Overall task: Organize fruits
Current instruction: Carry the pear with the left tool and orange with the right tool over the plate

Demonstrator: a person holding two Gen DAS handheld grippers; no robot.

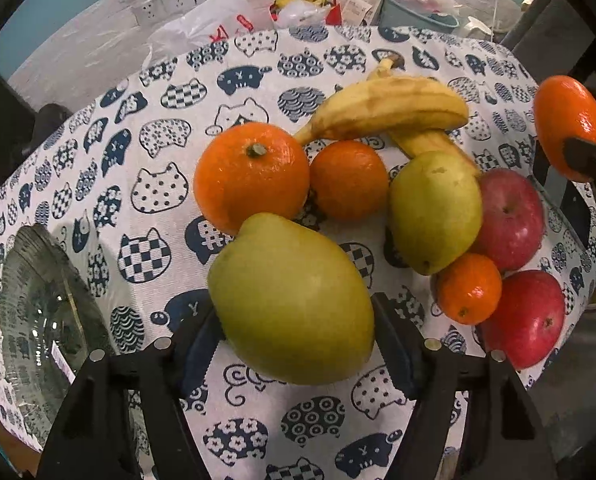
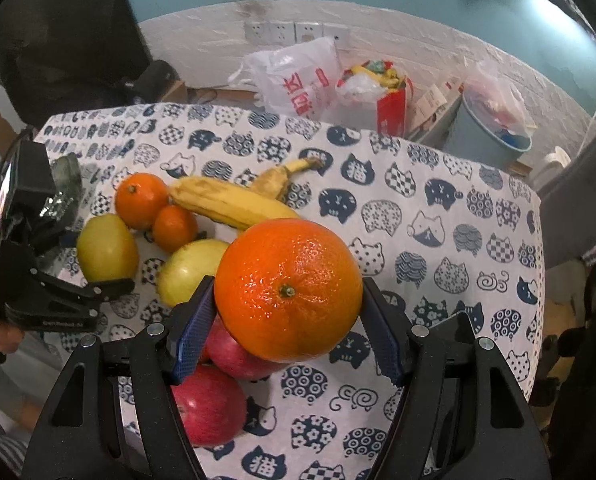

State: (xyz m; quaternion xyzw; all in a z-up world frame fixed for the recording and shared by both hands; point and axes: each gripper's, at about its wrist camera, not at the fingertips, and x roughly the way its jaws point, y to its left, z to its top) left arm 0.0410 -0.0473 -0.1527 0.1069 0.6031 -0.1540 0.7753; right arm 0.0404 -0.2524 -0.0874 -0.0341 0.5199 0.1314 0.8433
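Note:
On the cat-print tablecloth (image 1: 146,184) lies a fruit pile: two oranges (image 1: 252,174), bananas (image 1: 389,110), a pear (image 1: 433,212), a small mandarin (image 1: 469,288) and two red apples (image 1: 509,218). My left gripper (image 1: 294,308) points steeply down, and its pads touch both sides of a large green pear (image 1: 290,304) at the pile's near edge. My right gripper (image 2: 286,286) is shut on a big orange (image 2: 288,288), held up above the apples (image 2: 208,404). That orange (image 1: 569,128) also shows at the right edge of the left wrist view.
A clear glass dish (image 1: 38,312) sits on the cloth left of the pile. Behind the table's far edge stand a white plastic bag (image 2: 298,76), a red box (image 2: 389,108) and a blue-grey bin (image 2: 485,128) against the wall.

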